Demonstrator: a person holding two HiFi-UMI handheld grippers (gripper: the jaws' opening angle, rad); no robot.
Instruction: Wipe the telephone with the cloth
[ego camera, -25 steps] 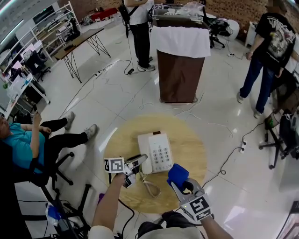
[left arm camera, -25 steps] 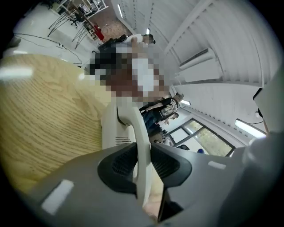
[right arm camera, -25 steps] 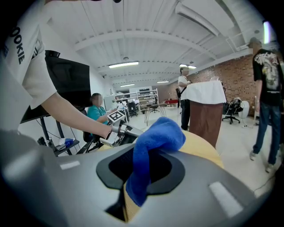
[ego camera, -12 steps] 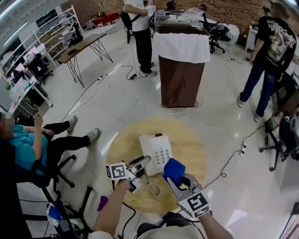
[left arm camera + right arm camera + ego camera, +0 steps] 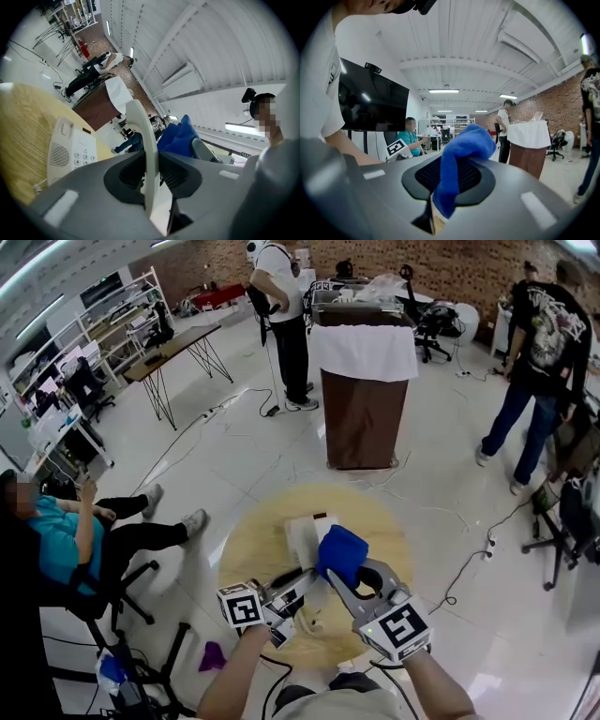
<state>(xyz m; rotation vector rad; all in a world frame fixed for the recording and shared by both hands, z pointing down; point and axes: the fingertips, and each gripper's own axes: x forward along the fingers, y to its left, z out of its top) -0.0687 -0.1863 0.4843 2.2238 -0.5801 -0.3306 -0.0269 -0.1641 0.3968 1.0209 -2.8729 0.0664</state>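
Left claw (image 5: pixel 151 174) clamped on handset (image 5: pixel 142 131) | right claw (image 5: pixel 443 183) clamped on cloth (image 5: pixel 466 140) | cloth hides much of telephone (image 5: pixel 302 531) | lectern (image 5: pixel 365 409) beyond table (image 5: pixel 253 549)

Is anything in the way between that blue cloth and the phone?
Nothing visible. The blue cloth, pinched in the right gripper, hangs over the telephone on the round table. The left gripper holds the handset aside, left of the cloth.

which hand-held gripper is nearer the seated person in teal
Left. The left hand-held gripper is on the seated person's side of the table; the right hand-held gripper is beyond it.
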